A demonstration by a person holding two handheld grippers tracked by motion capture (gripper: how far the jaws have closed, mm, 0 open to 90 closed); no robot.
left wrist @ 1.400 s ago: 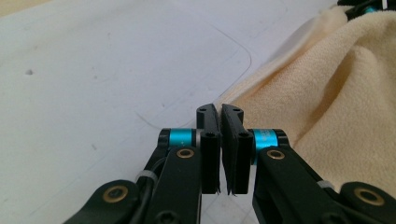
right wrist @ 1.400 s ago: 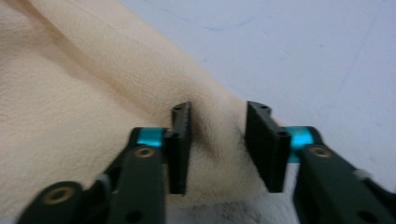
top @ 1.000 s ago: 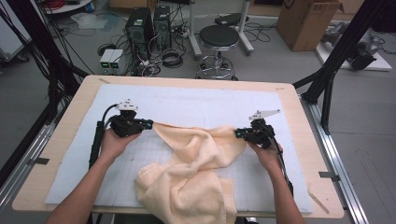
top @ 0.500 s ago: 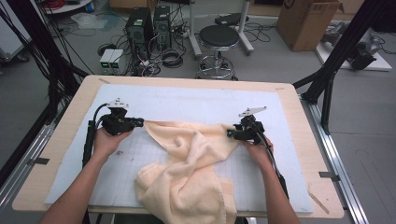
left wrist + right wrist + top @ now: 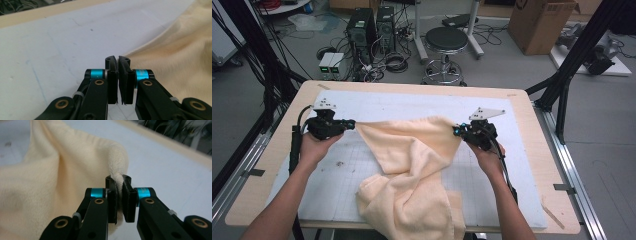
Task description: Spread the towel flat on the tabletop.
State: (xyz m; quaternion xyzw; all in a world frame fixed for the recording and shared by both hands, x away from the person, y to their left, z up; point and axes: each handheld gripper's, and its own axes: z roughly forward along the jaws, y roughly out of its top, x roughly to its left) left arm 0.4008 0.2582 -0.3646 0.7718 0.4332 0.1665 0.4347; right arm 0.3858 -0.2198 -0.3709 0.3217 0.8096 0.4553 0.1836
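A cream towel lies crumpled on the white gridded mat, and its lower part hangs over the table's near edge. My left gripper is shut on the towel's left corner; in the left gripper view the jaws meet on the thin towel edge. My right gripper has just been closing and is shut on a rolled fold of the towel's right edge. That fold of towel shows pinched in the right gripper. The top edge is lifted and spans both grippers.
The mat covers a wooden table with bare wood around it. Behind the table on the floor stand a black stool, computer towers, cables and a cardboard box. Black frame struts rise at both sides.
The left hand has drawn its corner to the left. The right hand shifted left and rose a little. The towel's top edge now stretches tauter between the two grippers.
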